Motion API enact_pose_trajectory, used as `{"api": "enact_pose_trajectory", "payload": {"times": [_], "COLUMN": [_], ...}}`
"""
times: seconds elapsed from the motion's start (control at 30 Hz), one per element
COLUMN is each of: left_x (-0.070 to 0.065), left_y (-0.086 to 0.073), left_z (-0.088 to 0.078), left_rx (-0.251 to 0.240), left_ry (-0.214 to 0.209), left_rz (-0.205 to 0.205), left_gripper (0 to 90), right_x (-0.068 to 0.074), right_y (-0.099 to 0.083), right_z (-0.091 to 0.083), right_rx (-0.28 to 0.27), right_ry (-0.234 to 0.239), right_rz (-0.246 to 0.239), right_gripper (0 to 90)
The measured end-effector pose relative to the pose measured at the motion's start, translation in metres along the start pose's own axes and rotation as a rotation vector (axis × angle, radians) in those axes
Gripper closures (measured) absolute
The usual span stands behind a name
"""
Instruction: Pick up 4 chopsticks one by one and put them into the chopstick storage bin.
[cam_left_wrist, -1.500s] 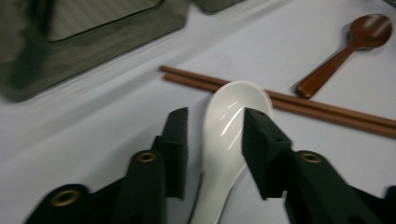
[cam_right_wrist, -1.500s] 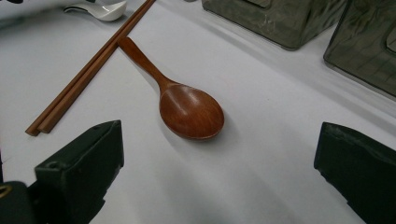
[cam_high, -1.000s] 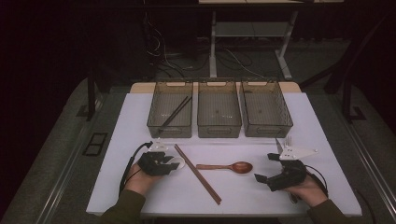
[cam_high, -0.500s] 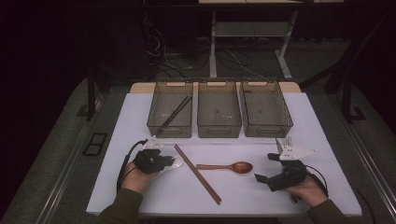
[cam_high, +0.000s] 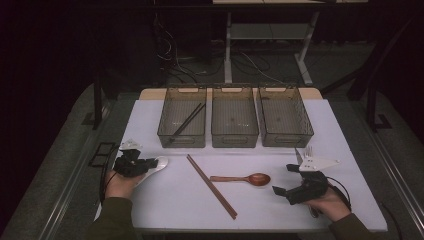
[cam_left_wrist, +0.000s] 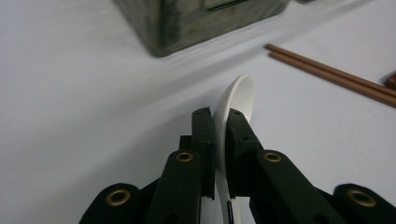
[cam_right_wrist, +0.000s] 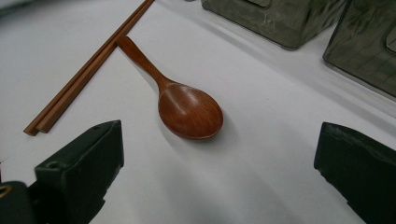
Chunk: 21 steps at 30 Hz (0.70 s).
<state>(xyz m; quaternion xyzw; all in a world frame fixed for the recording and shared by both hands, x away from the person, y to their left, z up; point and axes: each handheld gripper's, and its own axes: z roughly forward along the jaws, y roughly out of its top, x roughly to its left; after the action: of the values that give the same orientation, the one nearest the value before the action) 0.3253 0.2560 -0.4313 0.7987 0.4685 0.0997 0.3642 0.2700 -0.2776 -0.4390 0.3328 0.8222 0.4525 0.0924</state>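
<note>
We are gripping a white spoon (cam_left_wrist: 236, 100) at the table's (cam_high: 345, 150) left edge.

Our left gripper (cam_left_wrist: 220, 122) is clamping the spoon's handle, having just closed on it; our right gripper (cam_right_wrist: 219, 163) is hovering with jaws spread wide before the wooden spoon (cam_right_wrist: 187, 108), which is touching the chopsticks (cam_right_wrist: 79, 79).

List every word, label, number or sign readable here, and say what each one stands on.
None: no legible text anywhere.
The three bins, white spoon, wooden spoon, chopsticks and table carry no visible lettering.
The gripper bodies show bare brass rivets and no markings.
</note>
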Motion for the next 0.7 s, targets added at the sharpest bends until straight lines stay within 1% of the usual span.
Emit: {"api": "enact_pose_trajectory", "payload": {"times": [0.03,0.07,0.17,0.37,0.47,0.53,0.57,0.6,0.7], "left_x": [0.0025,0.0042,0.0054,0.0085,0.0108,0.0111,0.0113,0.0121,0.0121], "left_y": [-0.0004,-0.0008,-0.0011,-0.0031,-0.0046,-0.0057,-0.0063,-0.0067,-0.0071], "left_z": [0.0004,0.0014,0.0029,0.0029,0.0030,0.0039,0.0043,0.0041,0.0042], "left_rx": [0.003,0.002,0.009,-0.005,-0.007,0.004,0.000,0.001,0.002], "left_ry": [0.002,0.000,0.010,0.010,0.016,0.036,0.035,0.032,0.047], "left_rz": [0.002,-0.006,-0.011,-0.028,-0.027,-0.022,-0.026,-0.022,-0.017], "left_gripper": [83.0,83.0,82.9,82.7,81.4,78.6,76.4,76.0,70.4], "right_x": [-0.0001,0.0000,0.0001,-0.0002,-0.0002,-0.0001,0.0000,0.0000,0.0000], "right_y": [-0.0001,-0.0001,-0.0001,0.0000,0.0000,0.0000,0.0000,0.0000,0.0000], "right_z": [0.0001,0.0002,-0.0001,0.0000,-0.0001,-0.0002,-0.0002,-0.0001,-0.0001], "right_rx": [0.000,0.001,-0.002,-0.001,-0.001,-0.001,-0.001,-0.001,-0.001], "right_ry": [0.000,0.000,0.000,0.000,0.000,0.001,0.001,0.001,0.002], "right_rz": [-0.001,0.001,0.000,-0.001,-0.001,-0.001,-0.001,-0.002,-0.002], "right_gripper": [1.4,1.3,1.4,1.3,1.3,1.3,1.3,1.4,1.3]}}
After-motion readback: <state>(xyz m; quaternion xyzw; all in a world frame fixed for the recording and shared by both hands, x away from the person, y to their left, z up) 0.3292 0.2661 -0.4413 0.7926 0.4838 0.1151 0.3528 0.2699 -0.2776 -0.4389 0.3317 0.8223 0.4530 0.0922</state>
